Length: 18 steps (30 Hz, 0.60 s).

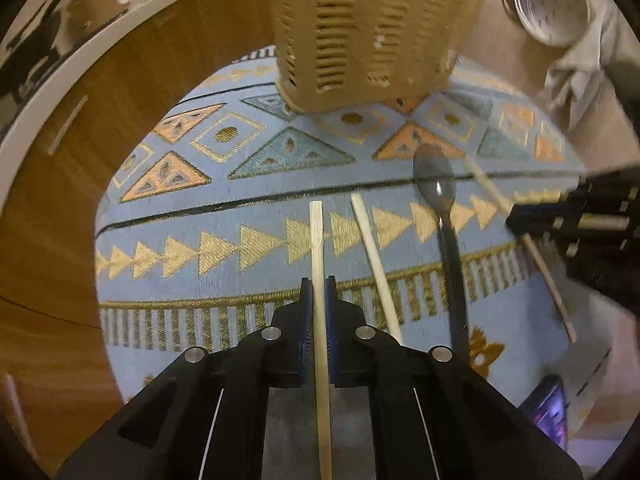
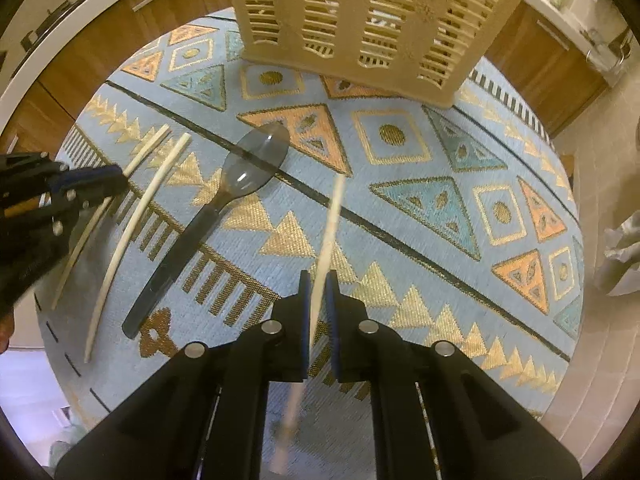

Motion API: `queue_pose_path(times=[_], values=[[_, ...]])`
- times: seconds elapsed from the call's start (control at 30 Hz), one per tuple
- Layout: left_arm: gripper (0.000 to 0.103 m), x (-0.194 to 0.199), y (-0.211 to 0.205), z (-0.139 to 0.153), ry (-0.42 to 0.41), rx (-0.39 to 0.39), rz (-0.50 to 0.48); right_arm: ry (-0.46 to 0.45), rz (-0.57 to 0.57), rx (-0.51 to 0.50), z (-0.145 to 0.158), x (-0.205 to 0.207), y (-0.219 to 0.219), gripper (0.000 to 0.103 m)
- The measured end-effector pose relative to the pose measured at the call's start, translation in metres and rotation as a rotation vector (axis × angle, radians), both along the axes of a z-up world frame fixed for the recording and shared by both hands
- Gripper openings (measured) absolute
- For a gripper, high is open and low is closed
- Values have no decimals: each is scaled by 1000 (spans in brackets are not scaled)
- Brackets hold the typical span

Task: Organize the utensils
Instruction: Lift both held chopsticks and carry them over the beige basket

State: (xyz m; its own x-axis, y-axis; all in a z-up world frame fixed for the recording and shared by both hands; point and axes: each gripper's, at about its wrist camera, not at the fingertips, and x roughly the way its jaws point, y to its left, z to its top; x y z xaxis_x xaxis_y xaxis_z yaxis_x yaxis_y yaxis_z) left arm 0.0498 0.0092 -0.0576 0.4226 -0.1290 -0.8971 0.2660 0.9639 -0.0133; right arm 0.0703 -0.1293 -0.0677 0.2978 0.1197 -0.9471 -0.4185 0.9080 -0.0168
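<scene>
My left gripper [image 1: 319,286] is shut on a pale chopstick [image 1: 318,240] that points forward over the blue patterned tablecloth [image 1: 240,184]. My right gripper [image 2: 318,280] is shut on another chopstick [image 2: 332,220], also seen in the left wrist view [image 1: 492,192]. A third chopstick [image 1: 374,264] and a dark grey plastic spoon [image 1: 440,200] lie loose on the cloth between the grippers; they also show in the right wrist view, chopstick [image 2: 132,224] and spoon [image 2: 224,200]. A beige slotted utensil basket [image 1: 372,28] [image 2: 372,20] stands at the far side.
Wooden cabinets [image 1: 60,200] with a white counter run along the left. A metal bowl [image 1: 548,4] and a crumpled cloth [image 1: 576,76] sit at the right. A phone [image 1: 550,412] lies near the table's right edge.
</scene>
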Motion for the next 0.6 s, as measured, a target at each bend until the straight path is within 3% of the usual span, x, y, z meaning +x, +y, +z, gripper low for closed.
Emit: queue_pose_path(times=[0.17,0.3,0.47,0.6], values=[[4,0,18,11,-46,-86,28,-52,11,-11,2,-14,4,5],[4,2,16,17,-83,-106,35,-96,10,-9,9,-18,2,5],[4,-2,23,42,-180,-179,48,-146,0,22,27,-19,0,4],[4,-2,21,80,-323,-235,50,-242,-12,84,52,-10,-8,4]])
